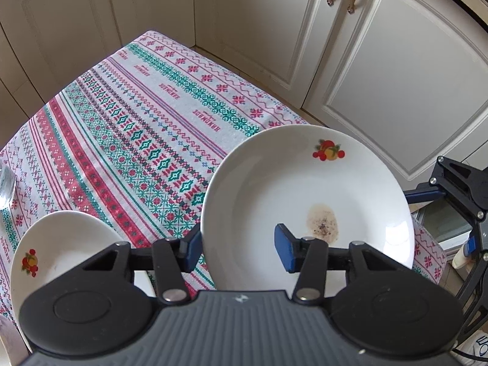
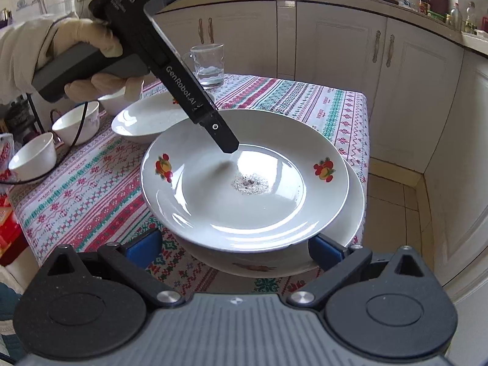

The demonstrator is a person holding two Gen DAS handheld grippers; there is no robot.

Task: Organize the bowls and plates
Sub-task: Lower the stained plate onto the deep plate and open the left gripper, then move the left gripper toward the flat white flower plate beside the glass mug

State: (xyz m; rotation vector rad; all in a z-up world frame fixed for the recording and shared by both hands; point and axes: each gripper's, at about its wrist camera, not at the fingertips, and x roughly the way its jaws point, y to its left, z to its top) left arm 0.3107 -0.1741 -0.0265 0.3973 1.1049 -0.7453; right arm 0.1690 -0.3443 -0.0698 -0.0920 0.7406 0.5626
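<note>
A white deep plate (image 1: 305,189) with fruit decals and a brown stain sits at the table's right corner. My left gripper (image 1: 239,250) is shut on its rim, one blue pad outside the edge and the other on the inner slope. In the right wrist view this stained plate (image 2: 244,189) rests tilted on a second plate (image 2: 355,213), and one of the left gripper's fingers (image 2: 227,143) reaches down into it. My right gripper (image 2: 235,248) stands open, its pads on either side of the near edge of the stacked plates. A third plate (image 2: 143,122) lies farther back.
Three white bowls (image 2: 76,122) (image 2: 33,155) (image 2: 113,100) stand at the back left, behind a gloved hand (image 2: 91,36) and its cable. A glass mug (image 2: 209,64) stands at the far edge. The patterned tablecloth (image 1: 137,116) ends close to cream cabinets (image 1: 381,76). A red package (image 2: 9,222) lies at left.
</note>
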